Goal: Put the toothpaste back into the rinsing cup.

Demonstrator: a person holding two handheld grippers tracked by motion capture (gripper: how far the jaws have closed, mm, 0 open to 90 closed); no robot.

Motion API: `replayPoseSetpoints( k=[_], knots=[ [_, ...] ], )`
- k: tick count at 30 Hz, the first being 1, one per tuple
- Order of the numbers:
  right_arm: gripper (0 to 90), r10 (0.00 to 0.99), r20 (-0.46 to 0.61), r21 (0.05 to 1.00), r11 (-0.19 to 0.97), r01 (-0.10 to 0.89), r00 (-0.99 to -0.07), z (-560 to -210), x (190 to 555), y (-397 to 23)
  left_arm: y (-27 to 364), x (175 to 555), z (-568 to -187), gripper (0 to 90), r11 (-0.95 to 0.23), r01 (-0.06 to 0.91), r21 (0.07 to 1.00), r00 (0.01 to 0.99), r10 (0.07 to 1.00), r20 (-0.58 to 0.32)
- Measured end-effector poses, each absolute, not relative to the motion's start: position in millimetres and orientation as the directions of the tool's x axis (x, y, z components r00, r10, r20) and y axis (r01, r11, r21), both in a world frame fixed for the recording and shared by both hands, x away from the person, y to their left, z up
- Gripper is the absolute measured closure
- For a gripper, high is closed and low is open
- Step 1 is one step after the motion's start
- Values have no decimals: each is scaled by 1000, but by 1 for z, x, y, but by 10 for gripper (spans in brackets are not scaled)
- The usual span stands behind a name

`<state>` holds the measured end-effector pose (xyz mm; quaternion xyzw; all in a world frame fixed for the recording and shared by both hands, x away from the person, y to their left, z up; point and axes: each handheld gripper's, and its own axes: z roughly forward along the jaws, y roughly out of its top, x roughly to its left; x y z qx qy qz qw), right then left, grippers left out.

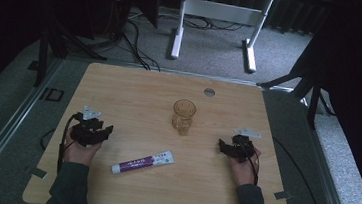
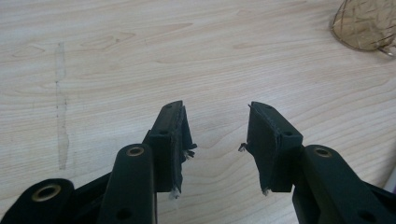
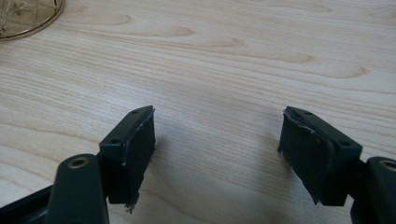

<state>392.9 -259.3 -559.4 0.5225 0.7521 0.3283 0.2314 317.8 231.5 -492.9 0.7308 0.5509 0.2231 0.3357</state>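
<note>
An amber patterned glass [image 1: 183, 116] stands upright near the middle of the wooden table [image 1: 135, 87]. A purple and white tube [image 1: 143, 162] lies flat in front of it, closer to the left hand. My left gripper [image 1: 108, 129] rests on the table at the left, open and empty; in the left gripper view [image 2: 215, 122] the glass [image 2: 366, 25] sits at the top right corner. At the right, my right gripper [image 1: 221, 146] also rests on the table, open wide with nothing between its fingers [image 3: 219, 126]; the glass base [image 3: 28, 16] shows at the top left.
A round grey grommet [image 1: 209, 92] is set in the table's far side. Beyond the table stand white desk legs [image 1: 178, 31] and cables [image 1: 134, 42] on grey carpet. Dark stands flank both far corners.
</note>
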Motion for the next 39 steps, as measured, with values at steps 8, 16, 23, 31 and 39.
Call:
replayPoseSetpoints(
  k=[8, 16, 23, 31, 39],
  knots=[
    [268, 938, -4, 736, 237, 634, -346, -559, 393, -259, 231, 318, -486, 534, -203, 640, 741, 350, 935, -47],
    [268, 938, -3, 736, 236, 635, -346, -559, 393, -259, 227, 317, -474, 533, -230, 622, 749, 402, 914, -53],
    [267, 939, -2, 736, 236, 635, -345, -559, 393, -259, 223, 322, -464, 531, -259, 602, 755, 434, 900, -37],
    [268, 939, -2, 735, 235, 635, -345, -559, 393, -259, 218, 322, -459, 545, -296, 589, 752, 462, 887, -13],
    [267, 938, -3, 735, 236, 635, -345, -559, 393, -259, 213, 320, -455, 544, -325, 596, 734, 486, 874, -7]
  ],
)
